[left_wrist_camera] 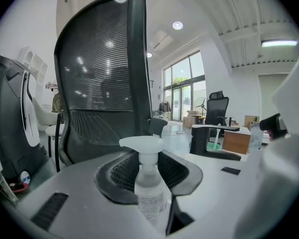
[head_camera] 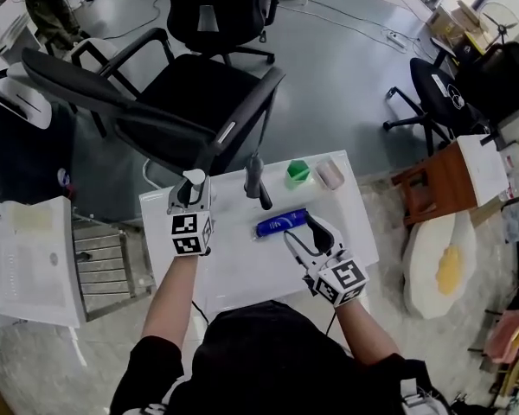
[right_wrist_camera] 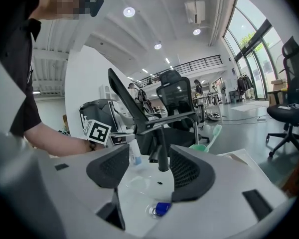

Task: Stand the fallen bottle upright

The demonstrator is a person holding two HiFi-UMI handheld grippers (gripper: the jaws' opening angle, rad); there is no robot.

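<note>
The blue bottle (head_camera: 281,224) lies on its side across the middle of the white tabletop (head_camera: 242,271), so the righting has not begun. The right gripper (head_camera: 304,232) is low over the tabletop at the bottle's right-hand end, as the head view shows it, which looks like the line-up for a grasp. Its 2 fingers (right_wrist_camera: 189,176) stand wide apart and have hold of nothing. In the right gripper view only the blue end of the bottle shows, low in the gap between them and nearer the gripper's body than the pads, and neither pad touches it. The left gripper (head_camera: 193,190) is well apart from the bottle, near the tabletop's left edge. Its fingers (left_wrist_camera: 114,176) are partly closed round the lower body of a clear pump bottle (left_wrist_camera: 150,193), which stands upright between them with its white pump head on top. Probably that hand is only keeping this second bottle out of the way. A dark upright thing (head_camera: 258,180) stands just beyond the blue bottle, so swinging the bottle up that way could knock it.
</note>
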